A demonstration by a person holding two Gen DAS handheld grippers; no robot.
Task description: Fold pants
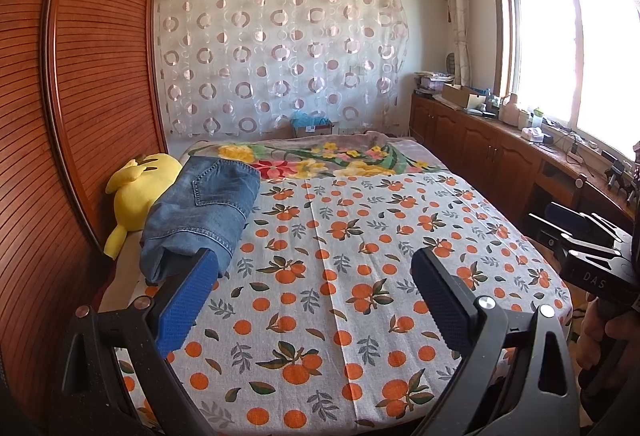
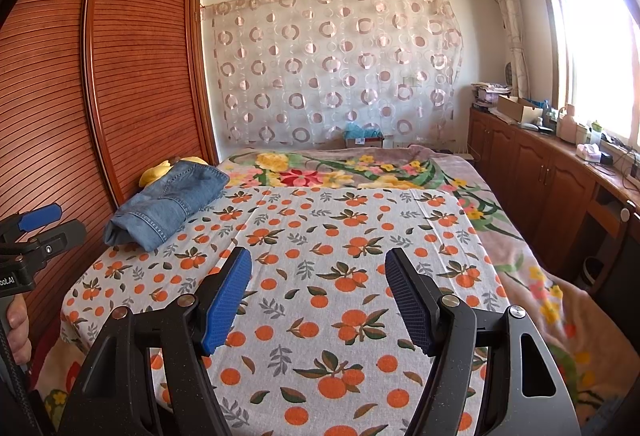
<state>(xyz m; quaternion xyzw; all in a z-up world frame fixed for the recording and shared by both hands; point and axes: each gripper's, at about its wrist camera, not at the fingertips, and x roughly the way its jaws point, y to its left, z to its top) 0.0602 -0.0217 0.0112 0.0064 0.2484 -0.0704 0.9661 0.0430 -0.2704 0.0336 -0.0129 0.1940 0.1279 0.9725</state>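
Folded blue denim pants [image 1: 200,216] [image 2: 168,206] lay as a compact bundle, back pocket uppermost, at the left edge of the orange-print sheet [image 1: 340,256] [image 2: 320,256], against a yellow plush toy [image 1: 136,192]. Left gripper [image 1: 316,300] and right gripper [image 2: 318,300] hovered above the sheet, jaws apart, holding nothing.

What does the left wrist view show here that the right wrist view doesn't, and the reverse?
Only the left wrist view shows the yellow plush toy nearly whole beside the folded blue denim pants, and the right gripper at its right edge. Only the right wrist view shows the floral blanket running down the bed's right side, and the left gripper at its left edge. Both show the orange-print sheet, the brown slatted wardrobe, the circle-patterned curtain, and open jaws holding nothing.
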